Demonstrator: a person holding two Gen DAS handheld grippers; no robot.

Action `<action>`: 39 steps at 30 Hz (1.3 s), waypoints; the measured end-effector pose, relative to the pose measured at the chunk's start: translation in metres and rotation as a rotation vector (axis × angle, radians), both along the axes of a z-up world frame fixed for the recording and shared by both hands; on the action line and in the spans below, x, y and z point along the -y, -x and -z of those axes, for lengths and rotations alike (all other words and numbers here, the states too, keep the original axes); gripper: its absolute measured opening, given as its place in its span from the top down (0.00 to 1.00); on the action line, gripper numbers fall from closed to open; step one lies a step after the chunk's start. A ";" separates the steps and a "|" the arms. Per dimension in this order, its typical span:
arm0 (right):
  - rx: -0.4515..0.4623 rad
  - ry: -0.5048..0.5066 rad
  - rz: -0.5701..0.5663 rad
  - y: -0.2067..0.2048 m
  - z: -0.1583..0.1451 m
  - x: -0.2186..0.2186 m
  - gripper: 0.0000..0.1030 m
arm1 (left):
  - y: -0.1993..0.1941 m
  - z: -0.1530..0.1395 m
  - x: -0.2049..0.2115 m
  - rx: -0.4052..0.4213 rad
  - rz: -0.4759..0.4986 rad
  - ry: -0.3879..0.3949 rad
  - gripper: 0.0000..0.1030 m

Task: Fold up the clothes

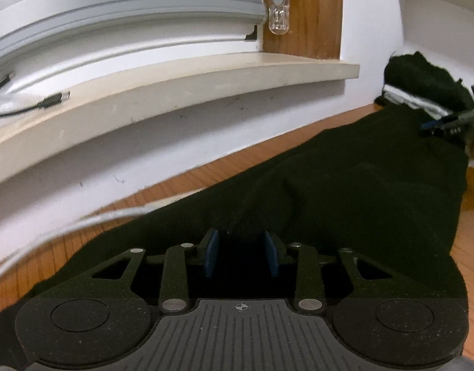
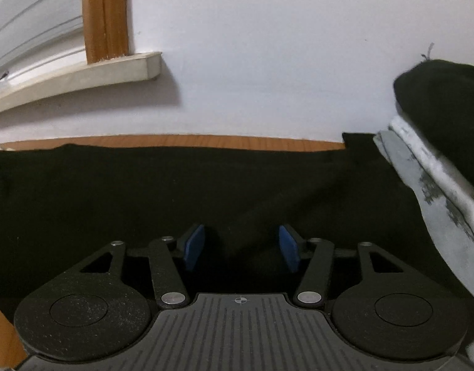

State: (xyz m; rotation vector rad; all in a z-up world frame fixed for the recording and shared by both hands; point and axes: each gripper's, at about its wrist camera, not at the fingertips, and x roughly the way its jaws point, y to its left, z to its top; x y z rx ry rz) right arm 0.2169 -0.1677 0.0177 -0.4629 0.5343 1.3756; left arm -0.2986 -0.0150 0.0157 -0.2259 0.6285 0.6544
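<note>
While both grippers are hanging low over the cloth, the findings are as follows.

Garment: a black, soft fabric garment [image 1: 345,191] is lying spread on the orange-brown wooden table [image 1: 181,182], its far edge running along the table's back edge below the white wall [image 2: 268,61].

Long axis: in the left wrist view the cloth is stretching from the near left of the table toward the far right; in the right wrist view it is spanning the table from side to side.

Left gripper [image 1: 241,252]: its blue pads [image 1: 211,252] are standing partly apart, and a raised hump of black cloth is sitting between them; whether they are pressing on it cannot be told.

Right gripper [image 2: 241,249]: its pads are standing wider apart, flat cloth is lying under and ahead of them, and nothing is being pinched.

Bearing: the garment is lying directly ahead of and beneath both sets of fingers; the left appears the nearer to a gatherable fold.

Stack: a folded pile of grey-white and black cloth [image 2: 438,160] is resting at the table's right side, just beside the garment.

Sill: a cream window sill [image 1: 175,83] is carrying a black cable plug [image 1: 53,100].

Writing: no brand, label or legible text is showing.
</note>
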 end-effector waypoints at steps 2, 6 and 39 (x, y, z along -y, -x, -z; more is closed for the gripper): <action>0.009 0.012 0.002 0.003 -0.001 0.009 0.48 | 0.005 0.000 0.008 0.008 0.014 0.009 0.65; 0.001 0.001 0.007 0.007 0.001 0.032 0.47 | 0.014 -0.001 0.026 0.016 0.039 0.017 0.65; 0.002 -0.022 0.051 0.008 0.003 0.036 0.39 | 0.141 -0.022 -0.004 -0.123 -0.089 0.053 0.58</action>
